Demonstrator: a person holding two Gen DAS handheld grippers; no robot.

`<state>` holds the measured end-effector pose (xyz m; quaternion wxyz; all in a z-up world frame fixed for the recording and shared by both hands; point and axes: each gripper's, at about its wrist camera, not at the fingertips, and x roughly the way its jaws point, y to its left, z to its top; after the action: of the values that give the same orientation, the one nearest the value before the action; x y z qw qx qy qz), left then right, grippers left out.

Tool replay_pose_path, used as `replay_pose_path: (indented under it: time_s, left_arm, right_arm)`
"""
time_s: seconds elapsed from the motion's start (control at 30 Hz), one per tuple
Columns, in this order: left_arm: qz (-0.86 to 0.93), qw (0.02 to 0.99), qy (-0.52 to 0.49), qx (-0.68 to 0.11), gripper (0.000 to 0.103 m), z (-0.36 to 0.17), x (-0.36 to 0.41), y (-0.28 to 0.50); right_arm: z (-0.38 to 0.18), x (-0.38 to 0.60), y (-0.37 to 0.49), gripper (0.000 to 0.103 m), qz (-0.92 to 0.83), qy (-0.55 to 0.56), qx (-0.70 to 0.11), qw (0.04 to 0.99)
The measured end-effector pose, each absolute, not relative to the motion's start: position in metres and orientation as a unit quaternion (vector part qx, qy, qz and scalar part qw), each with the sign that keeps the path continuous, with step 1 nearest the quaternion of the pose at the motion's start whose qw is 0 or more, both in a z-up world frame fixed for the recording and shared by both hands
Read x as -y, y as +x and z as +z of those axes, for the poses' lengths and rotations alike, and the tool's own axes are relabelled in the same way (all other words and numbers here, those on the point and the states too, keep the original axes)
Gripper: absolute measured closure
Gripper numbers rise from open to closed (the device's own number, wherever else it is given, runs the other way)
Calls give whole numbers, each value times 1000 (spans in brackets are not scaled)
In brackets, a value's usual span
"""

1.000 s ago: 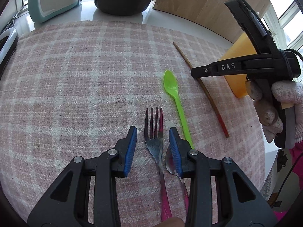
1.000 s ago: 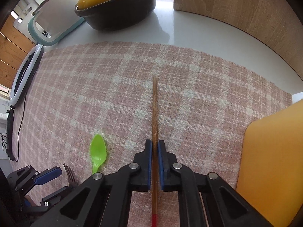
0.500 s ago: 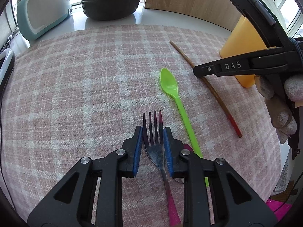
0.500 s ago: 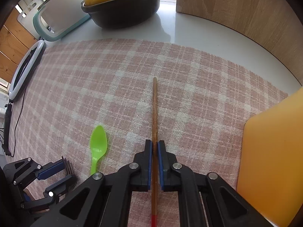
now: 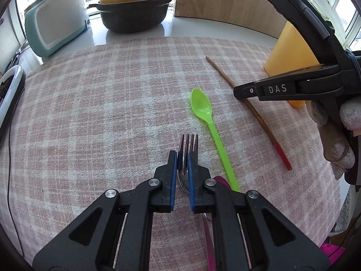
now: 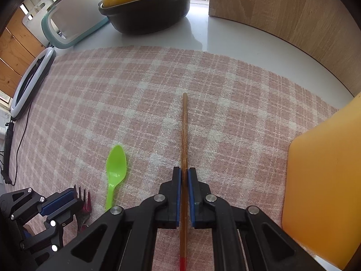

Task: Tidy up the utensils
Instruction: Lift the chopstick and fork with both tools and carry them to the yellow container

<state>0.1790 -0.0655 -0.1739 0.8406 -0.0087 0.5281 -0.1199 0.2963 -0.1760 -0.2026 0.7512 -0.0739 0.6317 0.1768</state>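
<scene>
Left gripper (image 5: 182, 155) clenched on the shiny metal fork (image 5: 188, 145); right gripper (image 6: 184, 171) pinching a skinny wooden chopstick (image 6: 184, 131). Glossy green plastic spoon (image 5: 206, 122) lies between them on the pink woven plaid cloth (image 5: 101, 103).

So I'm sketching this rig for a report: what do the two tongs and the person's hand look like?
Both tongs, left and right, are matte black plastic with triangular cut-outs, silver rivets at the joints and blue pads lining the inner finger faces. Seen from the side, the right one carries white "DAS" lettering. The hand gripping it wears a whitish knit glove.
</scene>
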Motion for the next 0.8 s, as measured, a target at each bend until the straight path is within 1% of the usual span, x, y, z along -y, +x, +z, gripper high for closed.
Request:
replay_pose_path:
  time_s: [0.33, 0.57, 0.8]
  left_arm:
    - [-126, 844, 11, -521, 97, -172, 80, 173]
    - [-130, 849, -38, -511, 103, -158, 62, 168]
    - [-130, 839, -59, -526, 103, -161, 50, 175]
  right_arm:
    - [-202, 188, 290, 100, 176, -73, -631, 752]
    - [-192, 202, 289, 100, 181, -57, -625, 757]
    - [-186, 214, 285, 100, 180, -55, -619, 762]
